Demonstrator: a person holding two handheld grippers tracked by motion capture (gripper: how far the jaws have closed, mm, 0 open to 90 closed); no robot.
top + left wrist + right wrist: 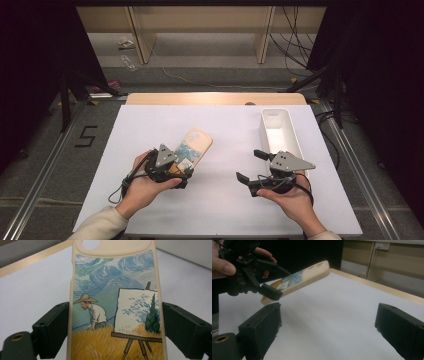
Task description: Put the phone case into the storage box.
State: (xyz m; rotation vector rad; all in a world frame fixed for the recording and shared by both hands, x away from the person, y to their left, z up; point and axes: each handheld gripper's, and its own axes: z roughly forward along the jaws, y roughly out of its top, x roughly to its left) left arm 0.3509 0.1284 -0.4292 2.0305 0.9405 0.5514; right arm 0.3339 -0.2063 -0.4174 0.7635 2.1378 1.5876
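Note:
A cream phone case point(196, 144) printed with a painter in a wheat field is tilted up off the white table top point(225, 125). My left gripper point(181, 169) is shut on its lower end. In the left gripper view, the two black jaws press on both long edges of the case point(115, 302), and the camera hole is at the top. My right gripper point(251, 166) stands open near the table's front right with nothing between its jaws. From the right gripper view point(332, 327), the case point(309, 275) hangs in the left gripper point(275, 282) above the table.
A long white bin point(274, 110) lies at the table's right, just beyond my right gripper, and looks empty. A wooden strip point(215, 98) runs along the table's far edge. Cables and a dark stand point(320, 75) are on the floor behind.

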